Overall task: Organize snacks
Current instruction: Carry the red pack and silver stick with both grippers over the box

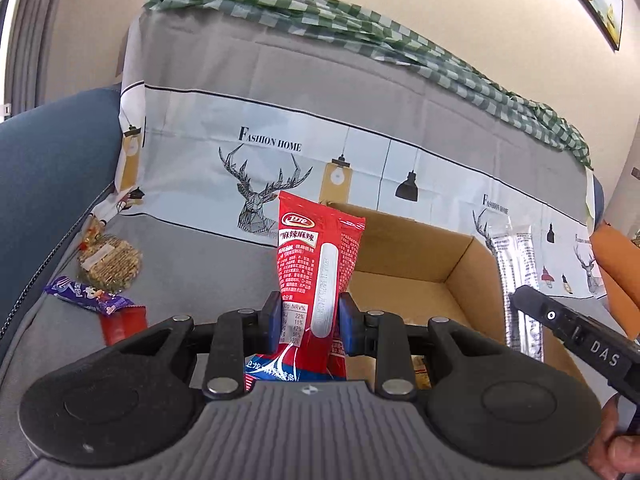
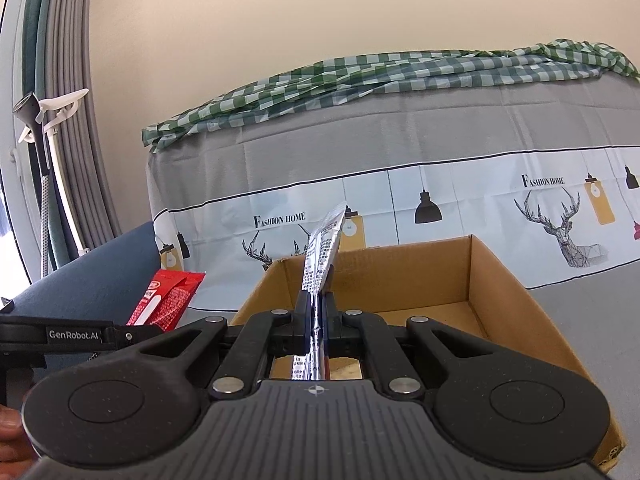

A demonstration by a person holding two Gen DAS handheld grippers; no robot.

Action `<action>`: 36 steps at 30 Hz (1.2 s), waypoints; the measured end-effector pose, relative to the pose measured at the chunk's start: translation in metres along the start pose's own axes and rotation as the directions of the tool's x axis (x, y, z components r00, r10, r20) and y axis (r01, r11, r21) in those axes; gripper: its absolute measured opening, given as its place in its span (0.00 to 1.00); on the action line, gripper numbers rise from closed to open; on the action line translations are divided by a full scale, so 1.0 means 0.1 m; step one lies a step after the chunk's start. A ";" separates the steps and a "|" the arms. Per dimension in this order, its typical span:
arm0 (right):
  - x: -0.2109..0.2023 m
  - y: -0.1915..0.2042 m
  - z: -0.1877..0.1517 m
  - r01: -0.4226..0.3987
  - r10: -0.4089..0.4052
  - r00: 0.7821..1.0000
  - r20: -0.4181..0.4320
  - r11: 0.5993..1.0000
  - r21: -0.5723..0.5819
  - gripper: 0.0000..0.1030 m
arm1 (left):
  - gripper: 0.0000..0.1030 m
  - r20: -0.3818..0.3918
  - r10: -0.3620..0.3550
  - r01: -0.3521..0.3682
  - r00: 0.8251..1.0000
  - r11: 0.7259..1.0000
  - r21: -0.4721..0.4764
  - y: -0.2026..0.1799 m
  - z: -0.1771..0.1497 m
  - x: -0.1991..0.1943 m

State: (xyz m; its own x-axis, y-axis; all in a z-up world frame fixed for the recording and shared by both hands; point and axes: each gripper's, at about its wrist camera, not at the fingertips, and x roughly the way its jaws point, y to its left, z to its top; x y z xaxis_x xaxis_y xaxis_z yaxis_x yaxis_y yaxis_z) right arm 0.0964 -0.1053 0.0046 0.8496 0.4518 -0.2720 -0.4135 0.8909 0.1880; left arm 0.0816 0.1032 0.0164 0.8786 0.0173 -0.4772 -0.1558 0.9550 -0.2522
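Note:
My left gripper (image 1: 308, 316) is shut on a red snack packet (image 1: 316, 256) that stands upright between its blue pads, just left of an open cardboard box (image 1: 460, 264). That red packet (image 2: 168, 300) also shows at the left of the right wrist view. My right gripper (image 2: 316, 316) is shut on a thin silver foil packet (image 2: 322, 248), held over the near end of the box (image 2: 500, 280). The silver packet (image 1: 520, 276) and the right gripper (image 1: 532, 300) appear at the right edge of the left wrist view.
On the grey sofa seat to the left lie a round grain cake in clear wrap (image 1: 110, 264), a purple wrapper (image 1: 88, 294) and a small red packet (image 1: 122, 322). A printed cover and a green checked cloth (image 1: 360, 28) drape the backrest. A blue armrest (image 1: 48, 168) is at left.

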 end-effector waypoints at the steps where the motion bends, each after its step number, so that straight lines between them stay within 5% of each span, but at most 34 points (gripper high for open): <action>1: 0.00 0.00 0.00 0.001 -0.001 1.000 0.001 1.000 -0.001 0.05 | 0.31 0.003 -0.002 0.002 1.000 1.000 0.003 -0.02 0.00 -0.01; 26: -0.58 -0.08 0.36 0.056 -0.051 0.992 0.119 0.998 -0.040 0.05 | 0.31 0.068 -0.081 0.078 0.994 0.996 0.041 -0.33 0.08 -0.26; 36: -0.53 -0.10 0.47 0.079 -0.076 0.989 0.123 0.997 -0.017 0.05 | 0.31 0.119 -0.174 0.166 0.978 0.984 0.070 -0.75 0.48 -0.19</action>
State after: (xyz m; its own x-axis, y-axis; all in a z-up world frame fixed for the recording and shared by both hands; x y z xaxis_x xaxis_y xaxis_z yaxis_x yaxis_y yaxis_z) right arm 0.0710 -0.1401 0.0615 0.9126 0.3731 -0.1672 -0.3505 0.9245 0.1499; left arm 0.0984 0.0453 0.0845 0.9398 -0.1137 -0.3223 0.0243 0.9629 -0.2687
